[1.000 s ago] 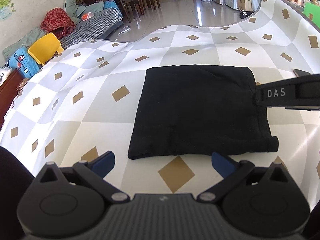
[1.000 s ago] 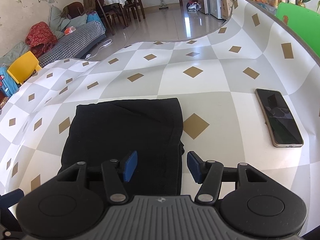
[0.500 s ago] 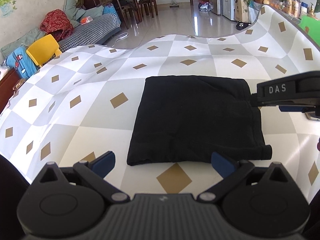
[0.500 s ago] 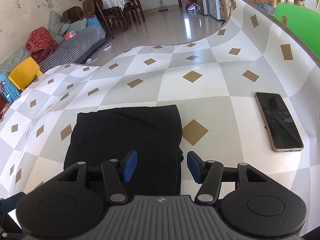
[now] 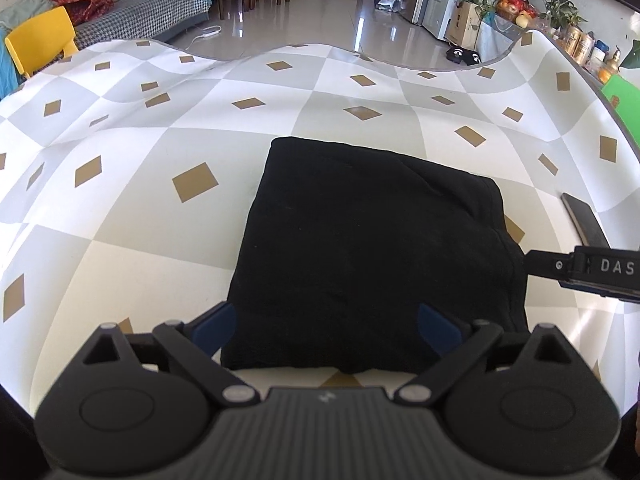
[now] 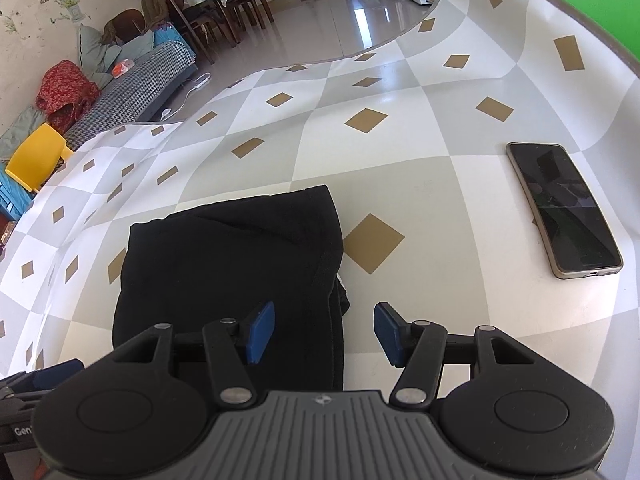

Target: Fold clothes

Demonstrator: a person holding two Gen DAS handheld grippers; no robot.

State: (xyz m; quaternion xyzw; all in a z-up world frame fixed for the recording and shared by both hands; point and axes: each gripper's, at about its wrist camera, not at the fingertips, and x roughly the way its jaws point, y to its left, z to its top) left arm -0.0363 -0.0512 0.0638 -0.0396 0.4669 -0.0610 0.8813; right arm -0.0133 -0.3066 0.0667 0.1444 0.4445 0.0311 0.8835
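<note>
A table draped in a checked cloth (image 5: pixel 168 216) of grey, white and tan diamonds is being used as the work surface, and a black garment (image 5: pixel 372 248), already folded into a compact, roughly square packet, is being left flat near its front edge. The packet is being approached from the near side by both tools: its near edge is being straddled by the left gripper (image 5: pixel 326 326), whose jaws are standing very wide and are closing slightly, with the cloth lying beneath and between the pads but not being pinched. The right gripper (image 6: pixel 324 332) is being held over the packet's right-hand edge, its jaws about half open, one blue pad over the fabric and the other over bare tablecloth; nothing is being gripped there either. Since the packet is close to square, no clear long axis is being offered; the layered, hemmed edge (image 6: pixel 334 280) is lying to the right, nearest the right gripper, so any further fold is judged to be turning on that side. A dark phone (image 6: pixel 564 208) is being left face up well to the right of the garment. No containers are being shown on the table.
</note>
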